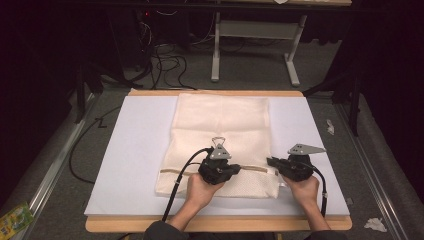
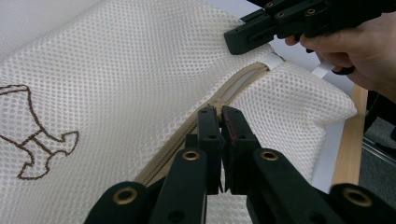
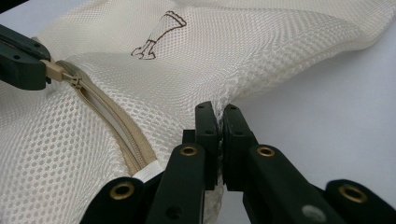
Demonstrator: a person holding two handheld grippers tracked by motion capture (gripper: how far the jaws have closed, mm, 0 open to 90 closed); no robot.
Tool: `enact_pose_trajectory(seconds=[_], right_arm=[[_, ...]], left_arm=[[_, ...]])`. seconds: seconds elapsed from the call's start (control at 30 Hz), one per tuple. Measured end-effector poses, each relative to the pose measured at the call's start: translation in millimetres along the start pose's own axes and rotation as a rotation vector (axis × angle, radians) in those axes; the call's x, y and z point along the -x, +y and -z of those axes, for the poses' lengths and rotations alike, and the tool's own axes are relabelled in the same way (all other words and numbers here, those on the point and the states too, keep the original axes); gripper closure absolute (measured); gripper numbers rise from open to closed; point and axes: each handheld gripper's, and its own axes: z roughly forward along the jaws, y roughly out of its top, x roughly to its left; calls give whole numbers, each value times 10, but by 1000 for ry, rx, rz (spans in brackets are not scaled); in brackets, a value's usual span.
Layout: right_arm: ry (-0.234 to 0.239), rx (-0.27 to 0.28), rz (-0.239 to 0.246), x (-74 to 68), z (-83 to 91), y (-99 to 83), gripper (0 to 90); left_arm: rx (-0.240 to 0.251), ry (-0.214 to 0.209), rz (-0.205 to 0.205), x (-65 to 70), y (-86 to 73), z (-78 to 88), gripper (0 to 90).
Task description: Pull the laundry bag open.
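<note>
A cream mesh laundry bag [image 1: 220, 115] lies flat on the white mat [image 1: 135, 150], with its tan zipper [image 1: 172, 171] running across the near end. My left gripper [image 1: 239, 168] is shut on the zipper pull [image 3: 53, 70], seen close up between its jaws [image 2: 219, 112]. My right gripper [image 1: 270, 161] is shut on the bag's mesh edge [image 3: 219, 114] beside the zipper's end. Between the slider and that end the zipper [image 3: 126, 140] gapes open, showing white inside. A brown embroidered motif [image 2: 37, 135] marks the mesh.
The mat covers a wooden table whose front edge [image 1: 215, 224] shows below the person's hands. On the floor lie black cables [image 1: 165, 62], a white desk frame [image 1: 255, 45], crumpled paper [image 1: 375, 224] and a green packet [image 1: 12, 220].
</note>
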Motion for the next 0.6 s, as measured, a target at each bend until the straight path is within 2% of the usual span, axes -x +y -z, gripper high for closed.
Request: enact_pose_trajectory(seconds=[0.17,0.6], right_arm=[[-2,-4,-2,18,-3,-15,885],[-1,7,-2,20,13,-16,884]], left_arm=[[6,1,25,-55,-28,46,872],[12,12,17,-59,-36,120,871]])
